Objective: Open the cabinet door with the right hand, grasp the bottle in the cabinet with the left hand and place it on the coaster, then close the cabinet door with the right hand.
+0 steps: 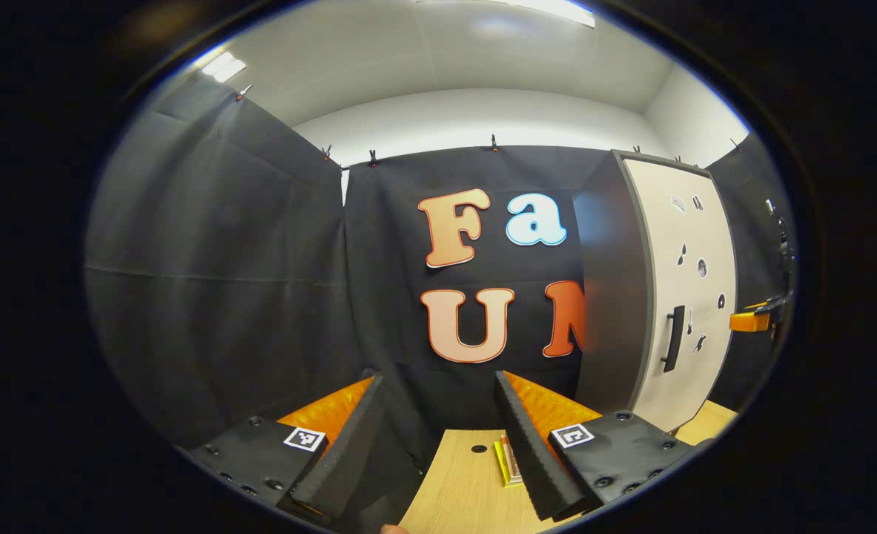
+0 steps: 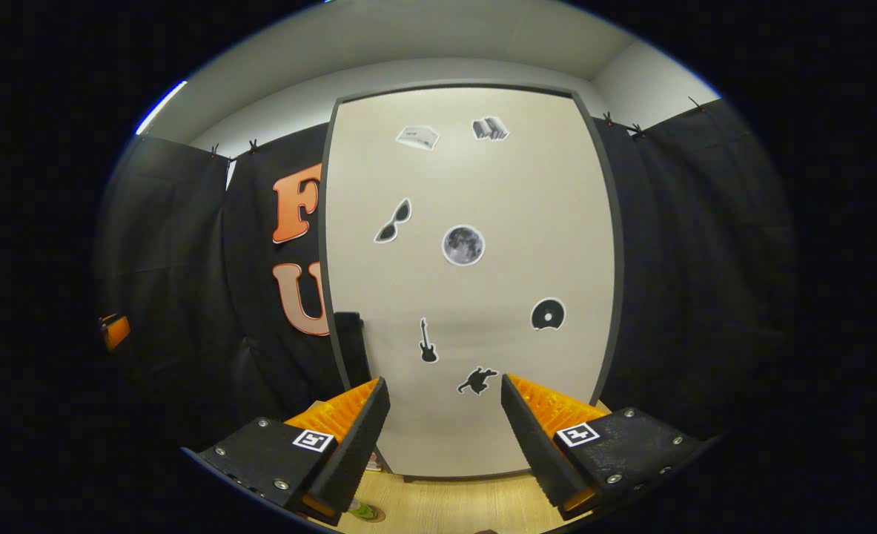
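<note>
Both hand-held grippers (image 1: 438,437) (image 2: 444,437) agape; cabinet door (image 2: 475,282) closed

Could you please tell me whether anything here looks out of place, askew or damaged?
Nothing stands out. The cabinet door is shut and sits straight, its stickers intact, its handle upright. Both hand-held grippers, left and right, are open and empty.

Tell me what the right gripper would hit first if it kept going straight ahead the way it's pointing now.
Most likely the closed cabinet door. The right gripper is open and points squarely at the door's pale front, to the right of its dark handle. Nothing appears between them, though depth is hard to judge.
</note>
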{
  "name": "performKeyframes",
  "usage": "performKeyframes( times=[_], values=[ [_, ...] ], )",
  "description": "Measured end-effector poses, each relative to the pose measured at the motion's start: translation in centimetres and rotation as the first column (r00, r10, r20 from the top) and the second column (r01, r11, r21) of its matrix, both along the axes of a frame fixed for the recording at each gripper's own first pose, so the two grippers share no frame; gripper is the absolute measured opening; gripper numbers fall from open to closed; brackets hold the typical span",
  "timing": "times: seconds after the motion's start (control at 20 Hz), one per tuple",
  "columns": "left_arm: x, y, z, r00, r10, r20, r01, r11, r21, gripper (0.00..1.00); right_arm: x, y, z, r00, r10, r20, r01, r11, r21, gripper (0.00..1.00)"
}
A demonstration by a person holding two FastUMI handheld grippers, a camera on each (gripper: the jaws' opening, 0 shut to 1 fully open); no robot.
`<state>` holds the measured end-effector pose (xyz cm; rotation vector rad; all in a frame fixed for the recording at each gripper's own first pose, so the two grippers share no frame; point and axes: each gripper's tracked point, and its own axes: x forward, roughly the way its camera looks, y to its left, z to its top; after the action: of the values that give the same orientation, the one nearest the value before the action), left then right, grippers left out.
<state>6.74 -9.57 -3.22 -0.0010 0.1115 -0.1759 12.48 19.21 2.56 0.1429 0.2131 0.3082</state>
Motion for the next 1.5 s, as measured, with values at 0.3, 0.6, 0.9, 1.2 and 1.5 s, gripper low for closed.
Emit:
performKeyframes(
  times=[0.3, 0.6, 0.9, 1.2, 1.5],
  values=[
    [-1.1, 0.0, 2.8, 0.999, -0.033, 0.032, 0.033, 0.999, -0.018, 0.95, -4.9, -6.3, 5.0, 0.996, -0.044, 0.08, 0.049, 0.997, -0.059, 0.93],
    [-3.0, 2.0, 5.3, 0.998, -0.017, 0.068, 0.017, 1.0, -0.005, 0.94, -8.5, -10.2, 7.7, 0.987, -0.093, 0.134, 0.105, 0.991, -0.086, 0.94],
    [-3.3, 2.7, 6.7, 0.995, -0.008, 0.094, 0.006, 1.0, 0.021, 0.95, -10.3, -11.6, 9.4, 0.978, -0.125, 0.167, 0.135, 0.99, -0.046, 0.94],
    [-3.5, 1.6, 6.4, 0.996, -0.056, 0.074, 0.056, 0.998, 0.0, 0.95, -10.8, -12.2, 9.0, 0.975, -0.152, 0.16, 0.163, 0.985, -0.055, 0.94],
    [-3.4, 2.0, 7.0, 0.996, -0.052, 0.075, 0.053, 0.999, -0.009, 0.96, -11.2, -11.6, 8.9, 0.976, -0.142, 0.163, 0.154, 0.986, -0.063, 0.94]
  ],
)
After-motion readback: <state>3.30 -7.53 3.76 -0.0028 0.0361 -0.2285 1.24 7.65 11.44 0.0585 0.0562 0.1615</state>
